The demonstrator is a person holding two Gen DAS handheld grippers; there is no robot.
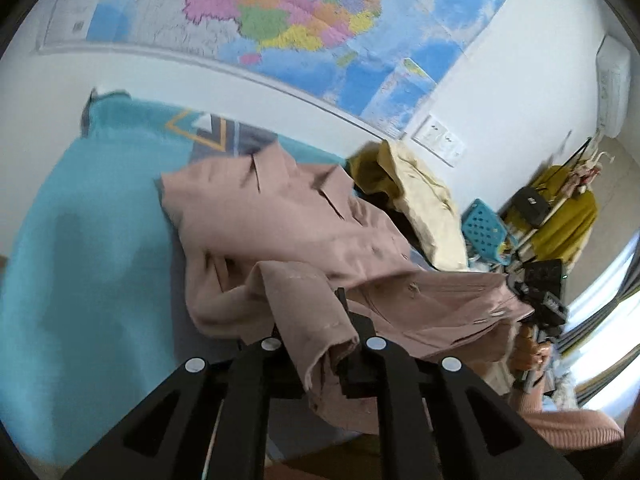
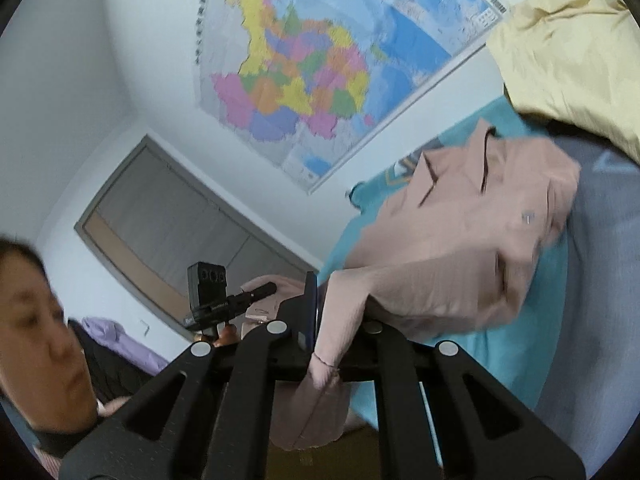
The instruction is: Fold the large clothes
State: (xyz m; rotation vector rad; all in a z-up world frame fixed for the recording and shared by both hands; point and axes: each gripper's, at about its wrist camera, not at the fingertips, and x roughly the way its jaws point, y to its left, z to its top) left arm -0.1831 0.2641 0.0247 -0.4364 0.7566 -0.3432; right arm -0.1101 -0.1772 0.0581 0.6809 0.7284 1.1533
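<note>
A large dusty-pink jacket (image 1: 288,224) lies crumpled on a teal bed cover (image 1: 92,248), collar toward the wall. My left gripper (image 1: 320,332) is shut on a cuff or hem of the jacket, which drapes down between its fingers. My right gripper (image 2: 324,320) is shut on another edge of the same pink jacket (image 2: 460,240), lifted above the bed cover (image 2: 500,360). The right gripper also shows at the right of the left wrist view (image 1: 540,304), holding the jacket's far edge.
A pile of yellow and cream clothes (image 1: 416,200) lies on the bed beside the jacket, also in the right wrist view (image 2: 572,56). A map (image 1: 320,20) hangs on the wall. A rack with a teal basket (image 1: 484,232) stands at the right. The person's face (image 2: 36,344) is close on the left.
</note>
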